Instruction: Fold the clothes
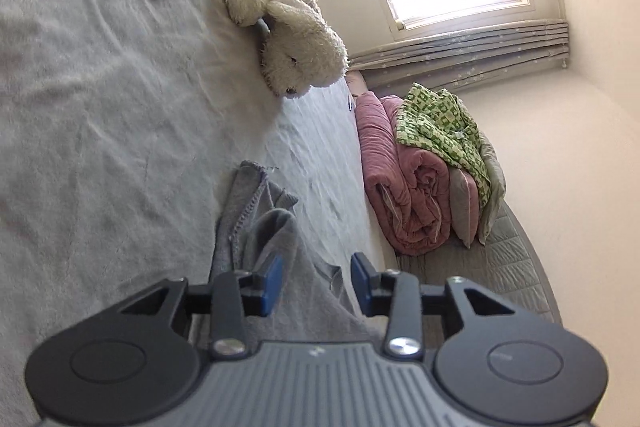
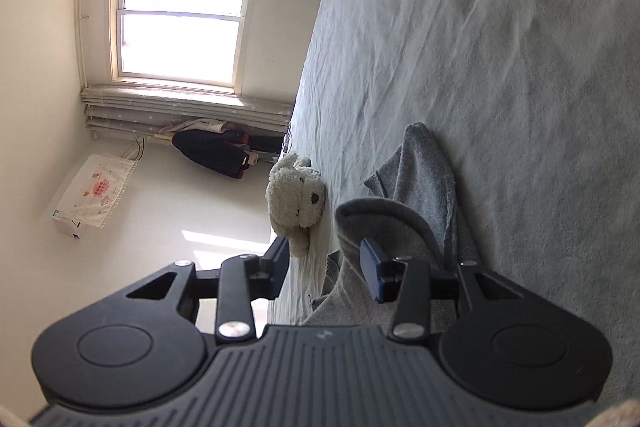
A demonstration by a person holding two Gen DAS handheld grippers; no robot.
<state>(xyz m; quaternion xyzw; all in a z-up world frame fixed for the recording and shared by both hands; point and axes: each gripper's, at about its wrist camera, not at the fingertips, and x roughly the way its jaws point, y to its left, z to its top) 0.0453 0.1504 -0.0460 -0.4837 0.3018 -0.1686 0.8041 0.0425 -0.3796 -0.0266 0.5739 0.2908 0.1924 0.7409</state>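
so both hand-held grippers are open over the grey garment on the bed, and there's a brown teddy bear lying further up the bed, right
Nearly. The soft toy is cream-white, not brown; the left wrist view shows it clearly. The rest holds: the left hand-held gripper and the right hand-held gripper both have their jaws apart over the grey garment on the bed, and the toy lies further up it.

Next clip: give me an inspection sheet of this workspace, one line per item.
Surface: wrinkled pale grey bed sheet.
Job's things: crumpled grey knit garment, unfolded.
Clutter: cream plush dog; rolled pink quilt under a green patterned cloth.
Grippers: left gripper open over the garment; right gripper open, one finger against the fabric.
Cables: nothing certain seen.
Surroundings: bright window, grey curtains, dark hanging clothes.
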